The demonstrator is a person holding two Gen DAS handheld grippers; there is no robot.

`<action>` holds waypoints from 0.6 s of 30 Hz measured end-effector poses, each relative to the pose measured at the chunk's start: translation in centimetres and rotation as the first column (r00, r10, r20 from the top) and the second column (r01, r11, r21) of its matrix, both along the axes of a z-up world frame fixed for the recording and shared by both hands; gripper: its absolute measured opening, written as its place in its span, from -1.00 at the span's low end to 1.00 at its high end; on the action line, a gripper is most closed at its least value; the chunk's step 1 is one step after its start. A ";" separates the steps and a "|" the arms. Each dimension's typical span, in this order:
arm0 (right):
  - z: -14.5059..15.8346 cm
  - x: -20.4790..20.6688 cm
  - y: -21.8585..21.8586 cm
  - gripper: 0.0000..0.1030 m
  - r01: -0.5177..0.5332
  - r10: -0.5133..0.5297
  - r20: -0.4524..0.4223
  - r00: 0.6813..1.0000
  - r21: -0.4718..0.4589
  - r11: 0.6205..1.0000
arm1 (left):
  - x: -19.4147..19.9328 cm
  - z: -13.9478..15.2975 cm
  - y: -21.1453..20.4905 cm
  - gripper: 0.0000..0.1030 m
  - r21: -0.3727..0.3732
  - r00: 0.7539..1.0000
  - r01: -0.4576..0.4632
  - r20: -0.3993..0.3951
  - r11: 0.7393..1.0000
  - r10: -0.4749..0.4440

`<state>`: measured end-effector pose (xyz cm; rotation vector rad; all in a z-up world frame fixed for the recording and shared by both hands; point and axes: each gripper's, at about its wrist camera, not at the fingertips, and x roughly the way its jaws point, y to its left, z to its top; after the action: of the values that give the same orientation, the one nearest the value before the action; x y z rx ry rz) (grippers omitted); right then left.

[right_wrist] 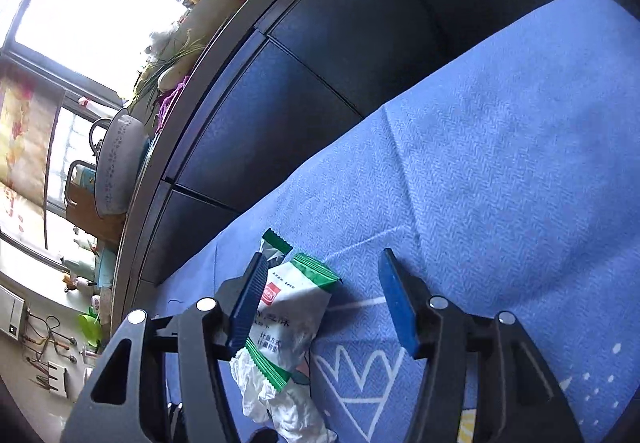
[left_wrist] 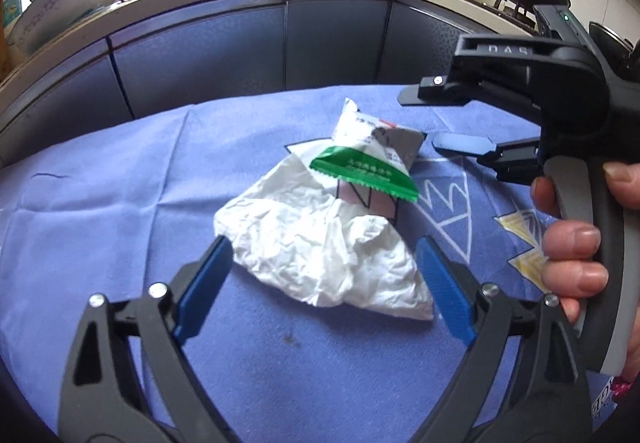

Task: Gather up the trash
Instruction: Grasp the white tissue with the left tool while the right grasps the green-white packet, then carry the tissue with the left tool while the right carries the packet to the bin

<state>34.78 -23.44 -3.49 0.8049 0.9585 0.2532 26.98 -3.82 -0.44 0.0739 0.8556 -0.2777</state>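
Right now, in the left wrist view, the left tool [left_wrist: 324, 283] has its two blue pads spread wide, and nothing is pinched. A crumpled white paper [left_wrist: 320, 251] lies on the blue cloth [left_wrist: 120, 203] that covers the bench, just ahead of the pads and partly between their tips. Its far end points away from the tool. On that far end sits a green-and-white snack wrapper [left_wrist: 372, 159], with its long side going across from left to right. The left tool points down at the paper and is the nearer one to it. The right tool [left_wrist: 444, 121] comes in from the right side, held by a hand [left_wrist: 576, 243]. Its pads are apart and empty, with the tips close to the right end of the wrapper.

Next, in the right wrist view, the picture is tipped over. The right tool [right_wrist: 324, 299] is spread too. The snack wrapper [right_wrist: 288, 319] lies between its pads, up against the left pad [right_wrist: 248, 307], but the right pad is well clear, so nothing is squeezed. The crumpled paper [right_wrist: 276, 399] sticks out below the wrapper, closer to the camera. I think the right tool is best placed for the wrapper.
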 end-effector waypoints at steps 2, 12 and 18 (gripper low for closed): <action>-0.3 0.3 0.7 0.10 -0.026 0.026 -0.007 1.000 0.025 0.999 | 0.2 -0.4 0.2 0.36 0.001 1.000 -0.011 -0.008 1.000 0.011; 2.2 -8.6 2.4 -0.86 -0.127 0.129 0.089 0.988 -0.032 0.991 | -5.2 -0.2 5.4 -0.74 -0.138 0.998 -0.036 -0.063 0.990 0.028; 1.8 -18.1 0.9 -0.88 -0.144 0.147 0.106 0.983 -0.037 0.989 | -12.0 -0.4 7.5 -0.74 -0.180 0.997 -0.035 -0.072 0.983 0.022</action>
<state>16.70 -22.53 -1.64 0.6886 0.9172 0.4048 14.96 3.66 -0.82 -0.1186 0.8966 -0.3316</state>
